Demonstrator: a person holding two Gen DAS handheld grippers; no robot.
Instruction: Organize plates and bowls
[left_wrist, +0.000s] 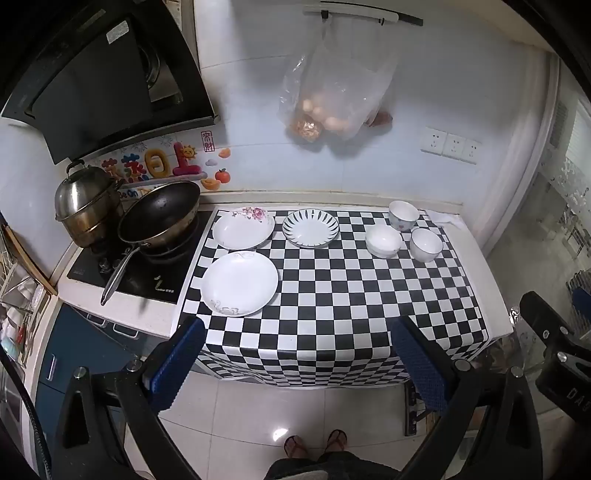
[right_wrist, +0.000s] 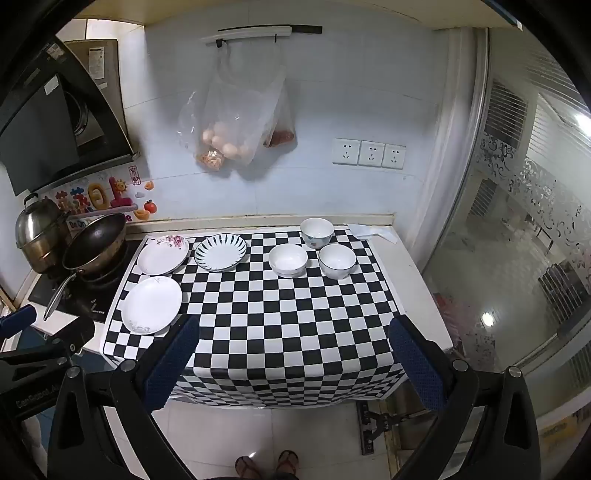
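Observation:
Three plates lie on the checkered cloth (left_wrist: 351, 302): a large white plate (left_wrist: 239, 283) (right_wrist: 152, 305) at front left, a flower-print plate (left_wrist: 243, 229) (right_wrist: 163, 255) behind it, and a striped-rim plate (left_wrist: 310, 228) (right_wrist: 220, 252) to its right. Three white bowls stand at the back right: one with a small print (left_wrist: 403, 215) (right_wrist: 317, 232), a plain one (left_wrist: 383, 240) (right_wrist: 287, 260), and a dark-rimmed one (left_wrist: 426, 244) (right_wrist: 337, 261). My left gripper (left_wrist: 299, 332) and right gripper (right_wrist: 295, 332) both hover open before the counter's front edge, holding nothing.
A wok (left_wrist: 159, 216) and a steel steamer pot (left_wrist: 86, 205) sit on the hob at left, the wok's handle (left_wrist: 118, 275) pointing forward. Bags of eggs (right_wrist: 225, 122) hang on the wall. A white cloth (right_wrist: 371, 232) lies at the back right corner. A person's sandalled feet (left_wrist: 316, 441) stand below.

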